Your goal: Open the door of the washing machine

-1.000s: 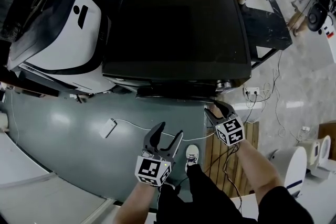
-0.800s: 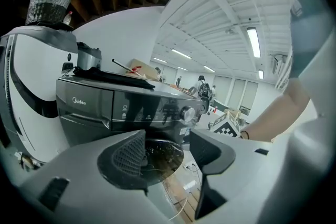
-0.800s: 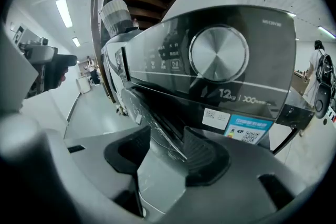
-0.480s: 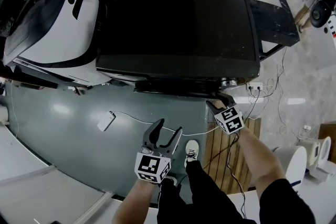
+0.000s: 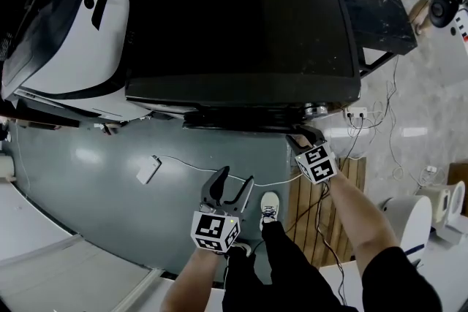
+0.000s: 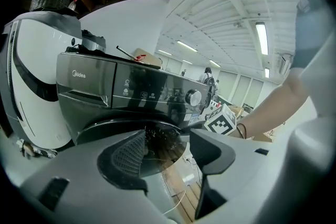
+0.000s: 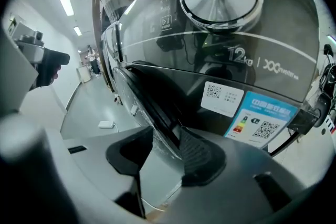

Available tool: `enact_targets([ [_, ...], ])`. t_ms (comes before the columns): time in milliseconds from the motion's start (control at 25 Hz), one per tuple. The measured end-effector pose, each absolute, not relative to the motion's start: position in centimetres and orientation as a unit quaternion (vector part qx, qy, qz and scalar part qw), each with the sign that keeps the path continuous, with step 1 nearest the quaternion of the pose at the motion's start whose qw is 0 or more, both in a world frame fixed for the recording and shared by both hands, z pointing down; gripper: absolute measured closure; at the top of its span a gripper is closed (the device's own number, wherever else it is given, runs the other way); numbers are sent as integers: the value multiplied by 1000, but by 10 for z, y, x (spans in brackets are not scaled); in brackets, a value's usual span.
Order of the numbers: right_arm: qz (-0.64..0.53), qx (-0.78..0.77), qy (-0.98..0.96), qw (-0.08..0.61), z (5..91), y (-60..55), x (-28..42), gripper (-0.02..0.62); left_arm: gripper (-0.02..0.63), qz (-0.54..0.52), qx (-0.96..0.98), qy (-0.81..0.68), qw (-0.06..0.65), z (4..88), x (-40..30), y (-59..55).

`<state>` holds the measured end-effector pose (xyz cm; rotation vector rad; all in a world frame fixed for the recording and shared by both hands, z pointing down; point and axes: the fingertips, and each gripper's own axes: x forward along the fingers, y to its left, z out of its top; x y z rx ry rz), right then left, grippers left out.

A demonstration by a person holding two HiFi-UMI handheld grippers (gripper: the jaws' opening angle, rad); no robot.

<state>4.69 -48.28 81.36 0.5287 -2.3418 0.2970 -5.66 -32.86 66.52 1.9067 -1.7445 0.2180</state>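
The dark washing machine fills the upper middle of the head view, seen from above. My right gripper is tucked under its front right corner. In the right gripper view the round door's rim runs down between the jaws of the right gripper. The jaws have just been closing and both pads sit against the rim. My left gripper hangs open over the floor in front of the machine, holding nothing. In the left gripper view the left gripper points at the door glass from some way off.
A white machine stands to the left of the washer. A white cable with an adapter lies on the grey floor. Wooden planks, a power strip and my shoe are near the right gripper.
The right gripper has moved in under the machine's front right corner. The left gripper stays over the floor in much the same spot. The camera has shifted slightly.
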Motion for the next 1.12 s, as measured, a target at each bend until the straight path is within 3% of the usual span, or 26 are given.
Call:
enact_targets([
  [1120, 159, 158, -910, 349, 810, -391, 58, 433, 341, 70, 698, -632, 330, 716, -44, -320],
])
